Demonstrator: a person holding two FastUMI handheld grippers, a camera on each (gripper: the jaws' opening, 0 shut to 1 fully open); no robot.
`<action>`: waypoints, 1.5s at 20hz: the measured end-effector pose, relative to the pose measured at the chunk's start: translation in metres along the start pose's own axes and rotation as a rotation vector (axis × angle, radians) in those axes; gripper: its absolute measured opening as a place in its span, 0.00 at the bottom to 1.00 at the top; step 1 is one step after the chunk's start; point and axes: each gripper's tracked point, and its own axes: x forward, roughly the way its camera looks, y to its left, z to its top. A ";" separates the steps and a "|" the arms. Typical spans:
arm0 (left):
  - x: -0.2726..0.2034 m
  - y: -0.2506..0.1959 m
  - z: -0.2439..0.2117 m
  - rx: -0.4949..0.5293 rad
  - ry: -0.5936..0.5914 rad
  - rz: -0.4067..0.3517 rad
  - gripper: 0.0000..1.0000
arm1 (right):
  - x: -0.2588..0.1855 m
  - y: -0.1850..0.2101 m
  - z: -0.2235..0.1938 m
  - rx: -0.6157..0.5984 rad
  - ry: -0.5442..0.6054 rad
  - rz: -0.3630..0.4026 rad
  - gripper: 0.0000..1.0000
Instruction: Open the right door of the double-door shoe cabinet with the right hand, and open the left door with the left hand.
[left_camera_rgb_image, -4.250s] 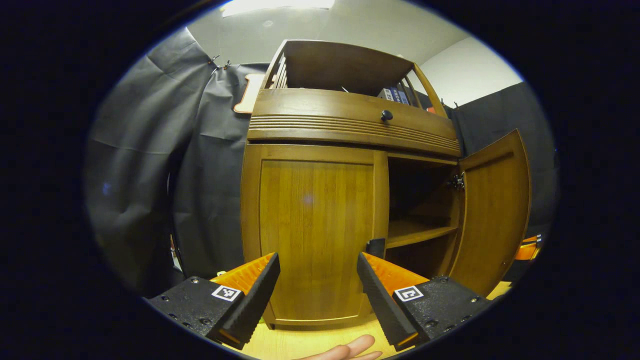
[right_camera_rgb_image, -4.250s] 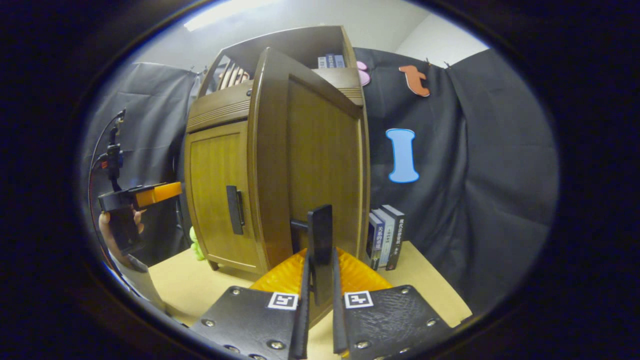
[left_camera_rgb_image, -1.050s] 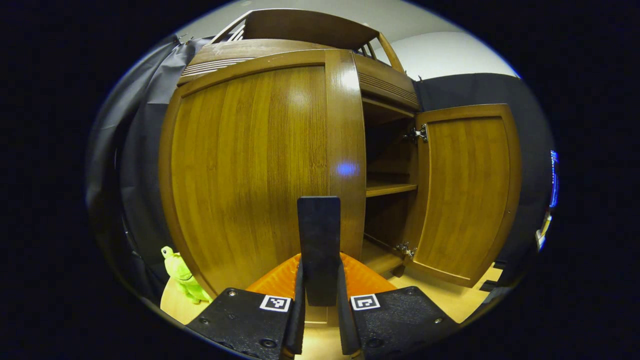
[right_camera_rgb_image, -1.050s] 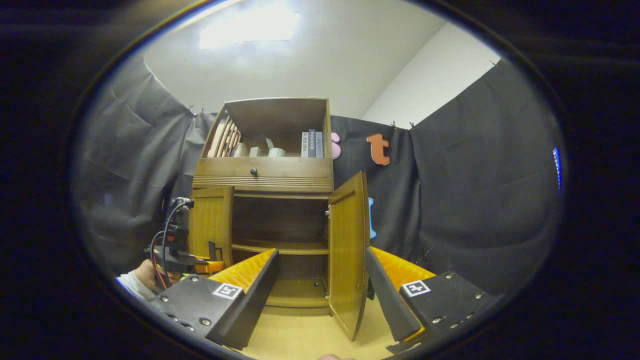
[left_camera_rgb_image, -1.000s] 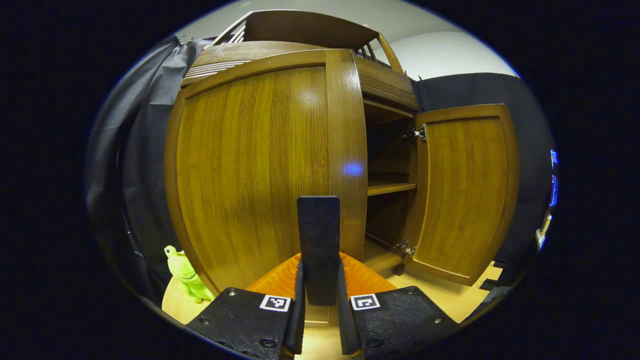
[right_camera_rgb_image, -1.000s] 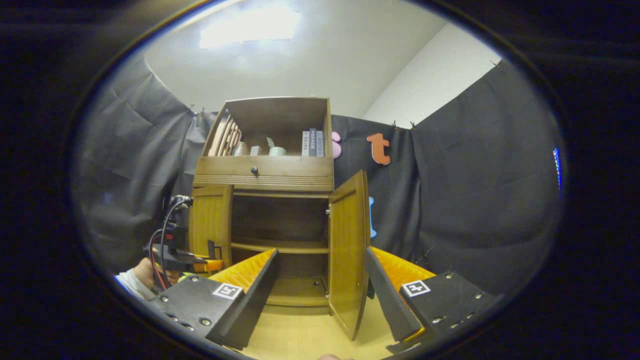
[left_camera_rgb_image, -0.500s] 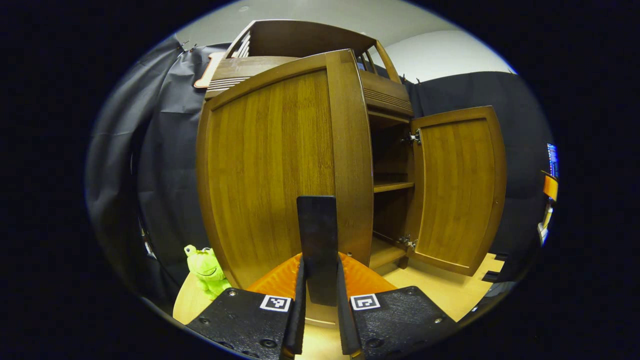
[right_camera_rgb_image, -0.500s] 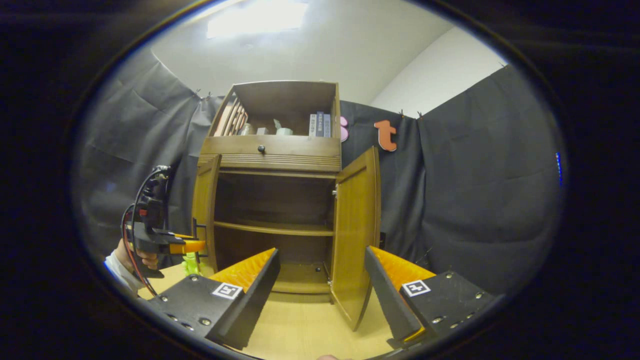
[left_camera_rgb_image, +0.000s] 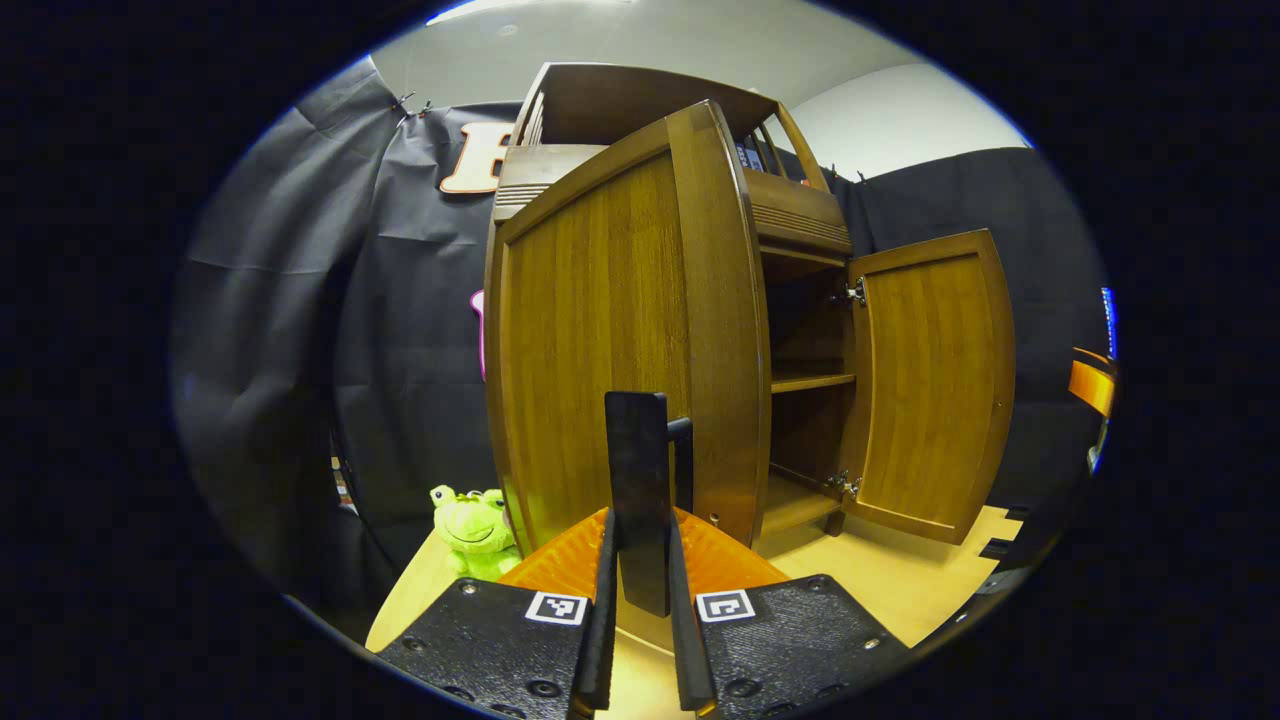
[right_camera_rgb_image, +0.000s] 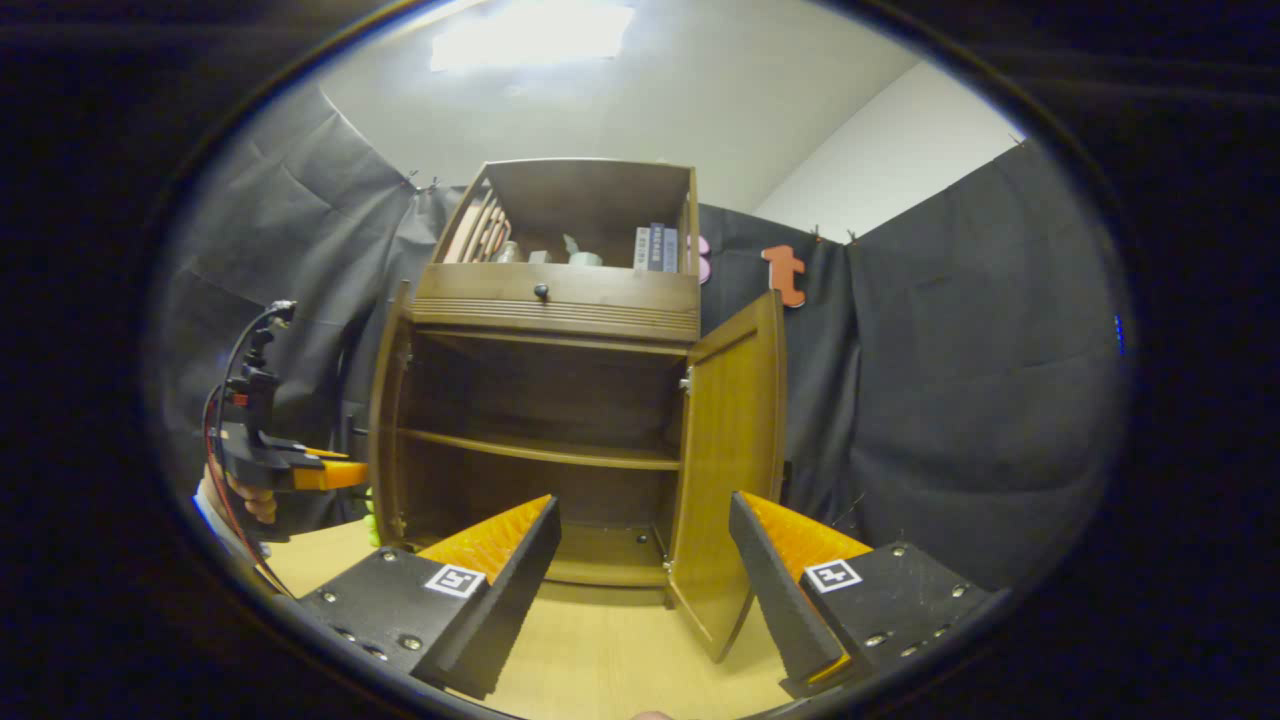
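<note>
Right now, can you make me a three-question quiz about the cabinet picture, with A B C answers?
1. Where does the green frog toy sit?
A. on the cabinet's top shelf
B. on the table beside the left door
C. inside the cabinet

2. How many round knobs are on the drawer above the doors?
A. one
B. two
C. four

3. What is the left gripper doing?
A. hanging open in the air
B. gripping the frog
C. closed on the left door's handle

Answers:
1. B, the frog sits on the table just left of the swung-out left door.
2. A, the right gripper view shows a single dark knob on the drawer.
3. C, both fingers press the dark handle in the left gripper view, while the right gripper is open near the right door.
</note>
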 end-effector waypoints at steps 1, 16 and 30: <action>-0.003 0.003 0.000 -0.004 0.002 0.004 0.26 | -0.002 0.005 -0.001 0.005 -0.002 0.007 0.98; -0.038 0.097 -0.004 0.074 0.014 0.210 0.10 | 0.009 0.039 -0.010 0.012 0.005 0.071 1.00; -0.053 0.132 -0.005 -0.033 0.012 0.120 0.14 | 0.015 0.055 -0.010 -0.006 0.000 0.085 0.98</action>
